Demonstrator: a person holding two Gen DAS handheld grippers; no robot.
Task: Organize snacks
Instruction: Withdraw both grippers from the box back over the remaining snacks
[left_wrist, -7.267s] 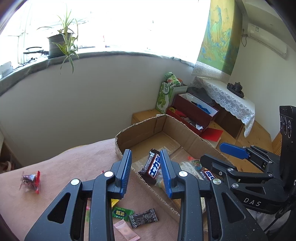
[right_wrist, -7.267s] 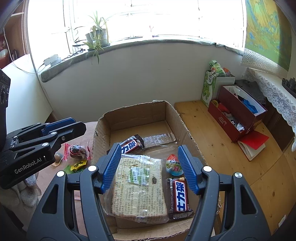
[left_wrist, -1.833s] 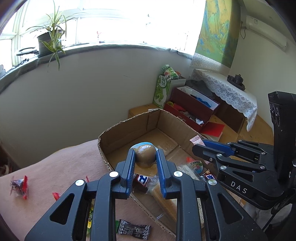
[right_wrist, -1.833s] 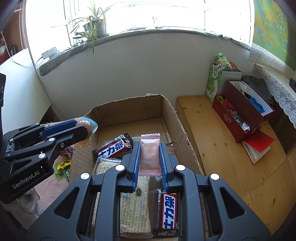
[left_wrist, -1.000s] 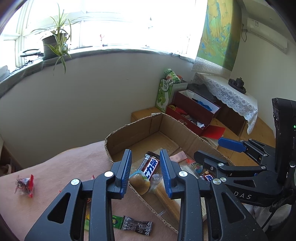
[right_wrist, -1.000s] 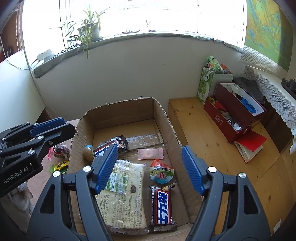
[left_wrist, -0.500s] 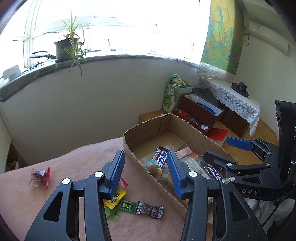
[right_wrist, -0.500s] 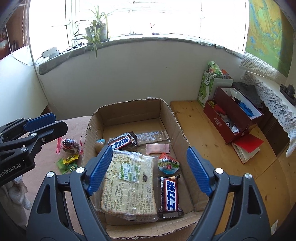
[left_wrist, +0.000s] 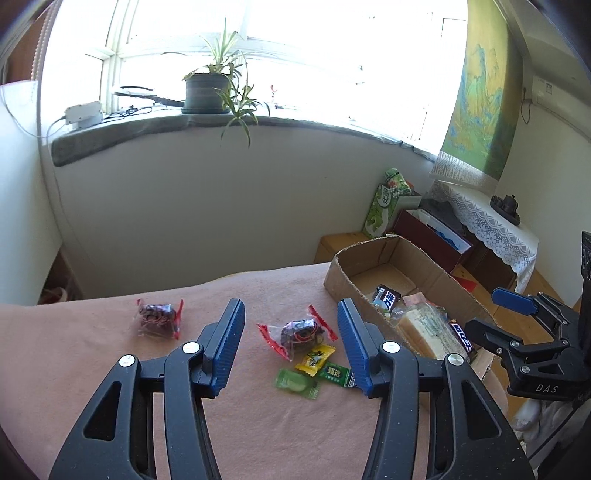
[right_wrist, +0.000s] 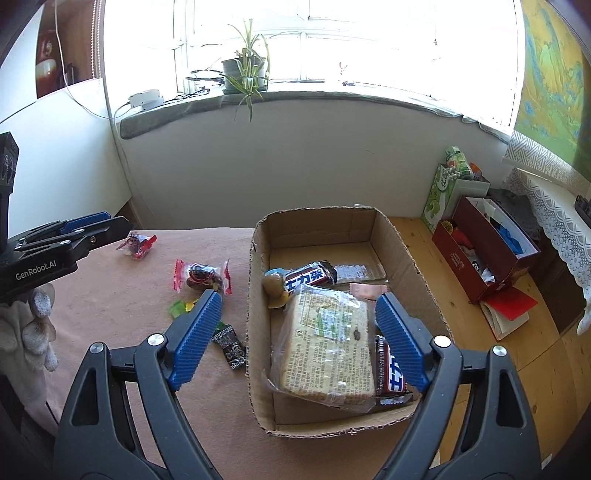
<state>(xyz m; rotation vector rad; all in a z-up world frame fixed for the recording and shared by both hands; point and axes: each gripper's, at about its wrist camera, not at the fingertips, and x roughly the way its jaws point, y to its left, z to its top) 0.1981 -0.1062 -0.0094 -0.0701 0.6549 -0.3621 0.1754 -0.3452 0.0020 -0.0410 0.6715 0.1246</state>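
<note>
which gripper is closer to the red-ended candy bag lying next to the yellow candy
Left. The left gripper hangs open right over the red-ended candy bag, which shows between its fingers. The right gripper is open over the cardboard box, off to the bag's side.

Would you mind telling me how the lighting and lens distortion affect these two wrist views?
Left wrist view: the window is blown out white, the sill bows strongly, yet the snacks on the cloth stay legible. Right wrist view: the same glare above the potted plant; the cardboard box is evenly lit and its labels sharp; corners vignette dark.
</note>
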